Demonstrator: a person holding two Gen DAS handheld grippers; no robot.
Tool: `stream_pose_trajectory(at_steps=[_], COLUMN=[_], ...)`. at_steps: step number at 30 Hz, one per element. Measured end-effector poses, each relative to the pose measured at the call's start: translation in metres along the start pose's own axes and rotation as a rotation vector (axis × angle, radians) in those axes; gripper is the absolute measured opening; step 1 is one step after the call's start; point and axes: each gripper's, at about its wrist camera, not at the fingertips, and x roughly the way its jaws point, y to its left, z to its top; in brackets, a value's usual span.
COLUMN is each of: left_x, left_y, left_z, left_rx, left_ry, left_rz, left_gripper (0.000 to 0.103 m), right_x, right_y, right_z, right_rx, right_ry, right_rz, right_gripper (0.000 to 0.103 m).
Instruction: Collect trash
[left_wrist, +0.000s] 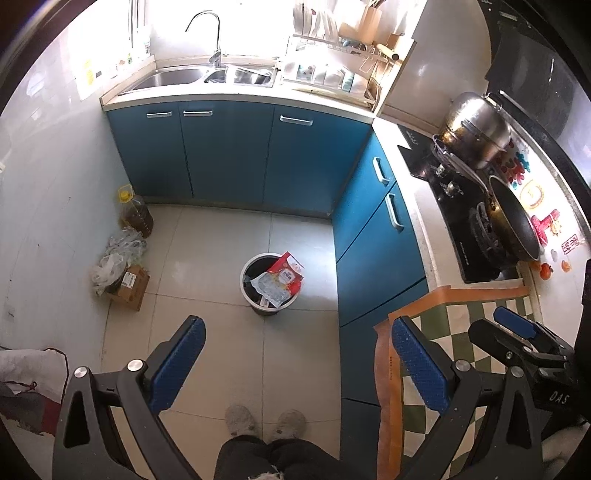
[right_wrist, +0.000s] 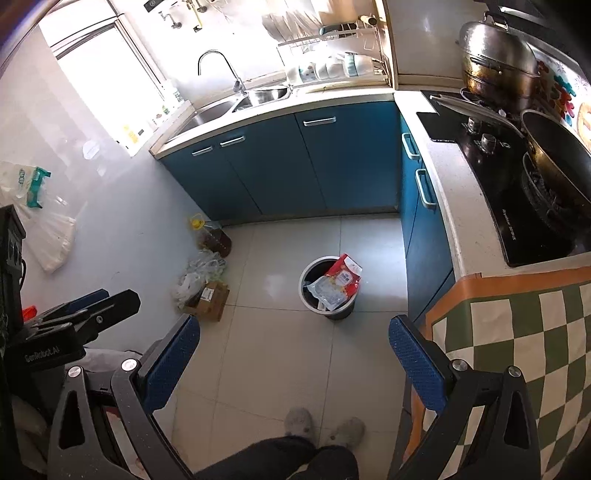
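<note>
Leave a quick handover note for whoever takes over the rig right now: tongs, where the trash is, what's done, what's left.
Left tongs: open, empty, held above the floor.
Right tongs: open, empty, beside the checkered cloth.
Trash bin stands on the tiled floor ahead; red-and-white packaging and a clear wrapper already stick out of it.
Possibly left: crumpled plastic bags on the cardboard box by the left wall, next to the oil jug. Whether those count as trash is unclear.
</note>
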Motion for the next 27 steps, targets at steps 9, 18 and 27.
stream_pose_trajectory(at_steps=[9, 18, 27], left_x=[-0.008, -0.01, -0.01], left_y=[0.016, 0.026, 0.029], left_z=[-0.007, -0.014, -0.02], left_rx=[-0.006, 0.004, 0.008], left_ry=[-0.007, 0.021, 0.048], left_rz=[-0.014, -0.023, -0.043], left_gripper=[0.103, 0.103, 0.103], right_x=[0.0, 0.011, 0.01], right_y=[0.019, 0.029, 0.03], right_z=[-0.001, -0.008, -0.014], right_rx=[-0.008, -0.015, -0.007], right_ry=[0.008, 0.042, 0.052], right_rz=[0.013, 0.021, 0.019], right_gripper=[0.103, 0.103, 0.103])
